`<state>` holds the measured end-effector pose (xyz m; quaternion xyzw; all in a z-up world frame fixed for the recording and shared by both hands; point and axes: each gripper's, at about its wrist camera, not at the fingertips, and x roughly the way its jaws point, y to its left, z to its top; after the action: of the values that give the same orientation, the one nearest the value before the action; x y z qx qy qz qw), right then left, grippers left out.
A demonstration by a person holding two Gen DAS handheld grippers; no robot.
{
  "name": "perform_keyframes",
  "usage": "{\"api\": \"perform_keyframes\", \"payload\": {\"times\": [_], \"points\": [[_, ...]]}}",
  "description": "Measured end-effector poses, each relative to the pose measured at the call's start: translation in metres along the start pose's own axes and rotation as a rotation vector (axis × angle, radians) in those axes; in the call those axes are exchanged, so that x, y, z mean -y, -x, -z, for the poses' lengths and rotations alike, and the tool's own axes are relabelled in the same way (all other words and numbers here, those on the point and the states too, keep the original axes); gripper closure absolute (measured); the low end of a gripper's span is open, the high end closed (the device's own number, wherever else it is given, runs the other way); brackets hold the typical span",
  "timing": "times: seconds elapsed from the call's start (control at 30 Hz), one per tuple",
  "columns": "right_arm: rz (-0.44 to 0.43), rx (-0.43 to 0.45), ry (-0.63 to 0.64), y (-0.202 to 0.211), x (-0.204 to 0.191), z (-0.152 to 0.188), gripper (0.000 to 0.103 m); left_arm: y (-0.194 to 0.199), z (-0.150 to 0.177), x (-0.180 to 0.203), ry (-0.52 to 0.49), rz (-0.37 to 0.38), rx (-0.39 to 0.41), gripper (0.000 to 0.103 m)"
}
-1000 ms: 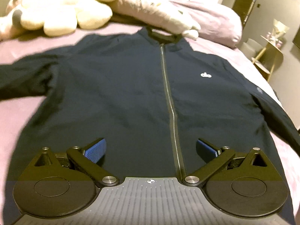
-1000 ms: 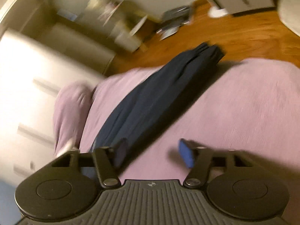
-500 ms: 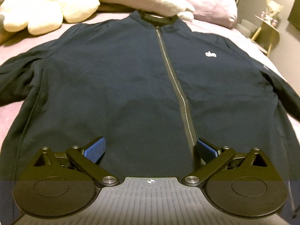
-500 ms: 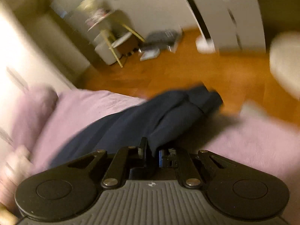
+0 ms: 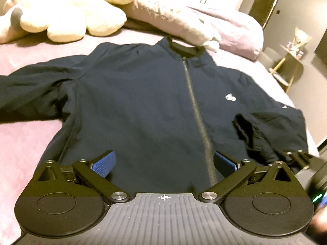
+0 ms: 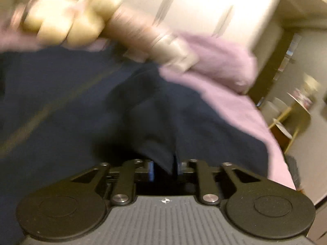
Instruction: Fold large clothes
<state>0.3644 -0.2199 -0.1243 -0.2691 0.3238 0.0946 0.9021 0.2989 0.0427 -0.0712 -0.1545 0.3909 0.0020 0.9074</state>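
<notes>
My right gripper (image 6: 164,168), jaws easing apart around the cuff, has just swung the right sleeve (image 5: 263,134) in over the jacket (image 5: 143,106) ahead of my wide-open, empty left gripper (image 5: 163,163), so the first fold looks nearly laid.

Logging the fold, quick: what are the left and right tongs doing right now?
Left tongs: open, empty, over the jacket.
Right tongs: opening, sleeve between them.

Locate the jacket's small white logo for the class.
In the left wrist view the white logo sits on the jacket chest, right of the zip, above the folded-in sleeve.
</notes>
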Motion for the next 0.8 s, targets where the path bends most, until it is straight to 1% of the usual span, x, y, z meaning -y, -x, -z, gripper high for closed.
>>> {"api": "perform_keyframes", "payload": {"times": [0.03,0.07,0.1,0.13,0.17,0.2,0.23,0.27,0.33,0.37,0.4,0.43,0.47,0.5,0.53,0.57,0.6,0.67,0.7,0.73,0.77,0.8], "points": [[0.035,0.028,0.031,-0.002,-0.009,0.003,0.075,0.000,-0.001,0.001,0.012,0.026,-0.001,0.000],[0.052,0.038,0.059,-0.002,-0.012,0.003,0.075,-0.001,-0.003,0.002,0.024,0.060,-0.006,0.000],[0.042,0.031,0.053,0.000,-0.008,-0.001,0.073,-0.003,-0.006,0.006,0.041,0.098,-0.012,0.000],[0.011,0.026,0.025,0.002,0.003,-0.003,0.069,-0.007,-0.009,0.010,0.061,0.135,-0.015,0.000],[-0.047,0.027,-0.035,0.008,0.020,-0.005,0.045,-0.011,-0.013,0.017,0.085,0.177,-0.018,0.000],[-0.110,0.045,-0.106,0.017,0.036,-0.004,0.011,-0.017,-0.016,0.023,0.105,0.214,-0.022,0.000],[-0.175,0.076,-0.179,0.028,0.044,-0.006,0.004,-0.024,-0.020,0.031,0.127,0.259,-0.028,0.000],[-0.242,0.121,-0.282,0.041,0.064,0.000,0.003,-0.031,-0.022,0.039,0.144,0.302,-0.031,0.000],[-0.291,0.160,-0.462,0.056,0.095,0.012,0.003,-0.051,-0.027,0.057,0.170,0.379,-0.042,0.000],[-0.315,0.171,-0.591,0.059,0.113,0.025,0.008,-0.064,-0.028,0.065,0.186,0.401,-0.061,0.000],[-0.345,0.170,-0.701,0.059,0.125,0.042,0.020,-0.078,-0.030,0.073,0.201,0.421,-0.094,0.000],[-0.379,0.159,-0.807,0.058,0.136,0.055,0.029,-0.092,-0.030,0.080,0.217,0.435,-0.135,0.007],[-0.416,0.143,-0.912,0.058,0.145,0.072,0.052,-0.102,-0.030,0.086,0.230,0.438,-0.170,0.013],[-0.452,0.124,-1.014,0.058,0.151,0.092,0.065,-0.113,-0.029,0.089,0.248,0.432,-0.208,0.027],[-0.475,0.107,-1.072,0.055,0.156,0.104,0.066,-0.123,-0.028,0.091,0.263,0.426,-0.238,0.030],[-0.488,0.091,-1.108,0.051,0.157,0.111,0.066,-0.131,-0.028,0.091,0.272,0.418,-0.261,0.031],[-0.487,0.078,-1.133,0.048,0.159,0.120,0.066,-0.138,-0.028,0.092,0.281,0.403,-0.279,0.035],[-0.488,0.060,-1.147,0.048,0.155,0.129,0.066,-0.148,-0.028,0.092,0.294,0.405,-0.294,0.046],[-0.491,0.054,-1.160,0.046,0.155,0.133,0.066,-0.154,-0.028,0.092,0.302,0.404,-0.303,0.065],[-0.497,0.049,-1.171,0.048,0.151,0.136,0.066,-0.160,-0.029,0.093,0.315,0.393,-0.318,0.076],[-0.505,0.045,-1.185,0.048,0.148,0.136,0.066,-0.164,-0.027,0.092,0.328,0.385,-0.326,0.078],[-0.510,0.043,-1.201,0.046,0.148,0.138,0.066,-0.166,-0.029,0.092,0.340,0.387,-0.323,0.085]]}}
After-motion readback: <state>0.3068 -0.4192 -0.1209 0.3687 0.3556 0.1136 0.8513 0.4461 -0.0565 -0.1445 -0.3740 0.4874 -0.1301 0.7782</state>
